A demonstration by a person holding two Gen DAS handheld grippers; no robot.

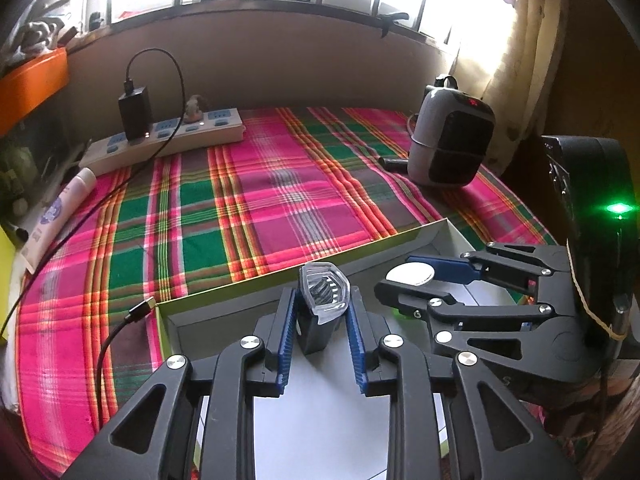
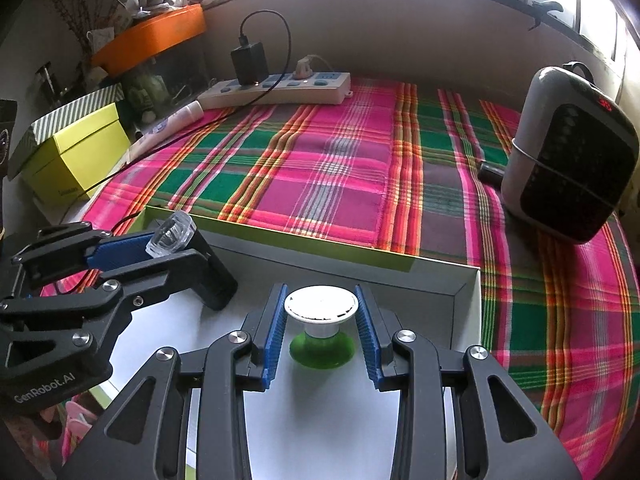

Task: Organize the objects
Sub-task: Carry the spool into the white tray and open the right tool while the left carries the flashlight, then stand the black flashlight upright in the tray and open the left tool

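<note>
A black bottle with a clear faceted cap (image 1: 323,295) stands between my left gripper's (image 1: 322,320) blue pads inside a shallow white box with a green rim (image 1: 304,280). The pads touch its sides, so the left gripper is shut on it. It also shows in the right wrist view (image 2: 188,256). My right gripper (image 2: 321,322) is shut on a white round-topped object with a green base (image 2: 321,312) that stands on the box floor (image 2: 432,308). The right gripper also shows in the left wrist view (image 1: 416,280), just right of the bottle.
The box lies on a pink and green plaid cloth (image 1: 256,200). A white power strip with a black charger (image 1: 168,136) lies at the back left, its cable end (image 1: 140,310) near the box corner. A grey heater (image 1: 452,136) stands back right. A yellow-green box (image 2: 76,160) sits at the left.
</note>
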